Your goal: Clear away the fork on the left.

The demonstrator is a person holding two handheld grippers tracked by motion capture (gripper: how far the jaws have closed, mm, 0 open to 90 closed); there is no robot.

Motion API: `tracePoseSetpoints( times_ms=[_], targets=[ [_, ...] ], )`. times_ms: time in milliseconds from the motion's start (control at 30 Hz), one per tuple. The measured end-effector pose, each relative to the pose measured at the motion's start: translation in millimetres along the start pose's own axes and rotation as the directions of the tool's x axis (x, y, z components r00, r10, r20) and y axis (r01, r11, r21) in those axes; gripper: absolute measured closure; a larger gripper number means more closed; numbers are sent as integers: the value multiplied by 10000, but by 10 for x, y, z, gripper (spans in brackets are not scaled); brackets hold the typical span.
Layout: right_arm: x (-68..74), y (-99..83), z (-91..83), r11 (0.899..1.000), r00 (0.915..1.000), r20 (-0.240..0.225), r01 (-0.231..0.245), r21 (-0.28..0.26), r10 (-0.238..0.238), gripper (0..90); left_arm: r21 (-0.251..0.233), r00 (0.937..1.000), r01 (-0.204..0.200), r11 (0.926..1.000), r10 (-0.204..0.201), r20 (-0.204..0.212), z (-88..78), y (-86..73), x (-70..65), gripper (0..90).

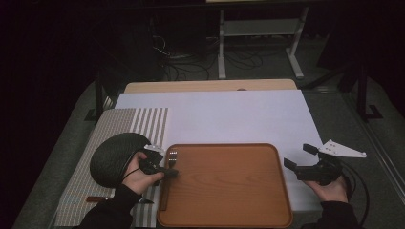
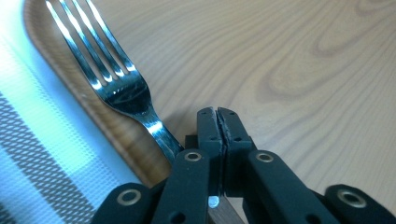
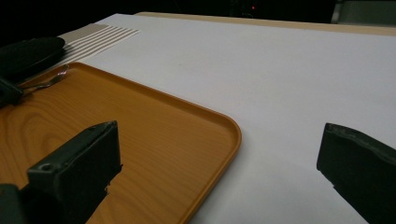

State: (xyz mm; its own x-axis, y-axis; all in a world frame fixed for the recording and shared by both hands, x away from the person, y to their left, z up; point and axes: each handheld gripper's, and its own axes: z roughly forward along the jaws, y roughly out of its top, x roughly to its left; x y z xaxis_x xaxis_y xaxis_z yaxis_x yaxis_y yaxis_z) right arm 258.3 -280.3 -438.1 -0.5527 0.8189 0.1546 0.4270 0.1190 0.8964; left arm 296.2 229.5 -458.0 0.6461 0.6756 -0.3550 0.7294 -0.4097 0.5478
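Observation:
A metal fork [image 1: 173,155] [image 2: 112,79] lies along the left rim of the wooden tray [image 1: 229,214] [image 2: 289,70], tines pointing away from me. My left gripper [image 1: 171,172] [image 2: 218,122] sits low over the fork's neck with its pads pressed flat together. The handle passes to the left of and beneath the jaws, not between the pads; whether they touch it I cannot tell. My right gripper [image 1: 300,156] [image 3: 219,156] is held open off the tray's right edge [image 3: 219,140], over the white sheet [image 1: 215,114], with nothing between its jaws.
A dark round woven object [image 1: 114,157] rests on the striped placemat [image 1: 143,121] just left of my left hand. A brown-handled item [image 1: 95,198] lies on the mat near the front. The right gripper's grey plate [image 1: 341,149] and cable lie at the right table edge.

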Motion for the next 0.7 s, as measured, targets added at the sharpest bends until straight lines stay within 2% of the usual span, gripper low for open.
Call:
tracePoseSetpoints(
  times_ms=[67,267,400,467,533,600,700],
  targets=[
    [0,0,-3,10000,10000,6,-8,-29,8,0,-214,10000,-40,9998,39,-40,-21,2,12,839],
    [-1,2,-6,10000,10000,10,-11,-49,11,0,-885,9994,-316,9956,304,-148,-86,1,74,812],
    [7,4,-10,10000,10000,9,8,-55,-8,0,-1533,9990,-450,9872,443,-80,-145,-3,113,751],
    [10,6,-12,10000,10000,15,13,-56,-13,0,-1666,9964,-825,9826,782,-320,-185,-4,127,702],
    [10,5,-14,10000,10000,8,2,-64,-2,0,-1708,9942,-1010,9801,932,-530,-219,-10,142,650],
    [7,3,-17,10000,10000,17,3,-72,-3,0,-1998,9956,-847,9762,748,-565,-257,-23,174,595],
    [4,4,-19,10000,10000,15,-10,-93,10,0,-2641,9972,-665,9622,554,-493,-323,-33,232,538]
  ],
)
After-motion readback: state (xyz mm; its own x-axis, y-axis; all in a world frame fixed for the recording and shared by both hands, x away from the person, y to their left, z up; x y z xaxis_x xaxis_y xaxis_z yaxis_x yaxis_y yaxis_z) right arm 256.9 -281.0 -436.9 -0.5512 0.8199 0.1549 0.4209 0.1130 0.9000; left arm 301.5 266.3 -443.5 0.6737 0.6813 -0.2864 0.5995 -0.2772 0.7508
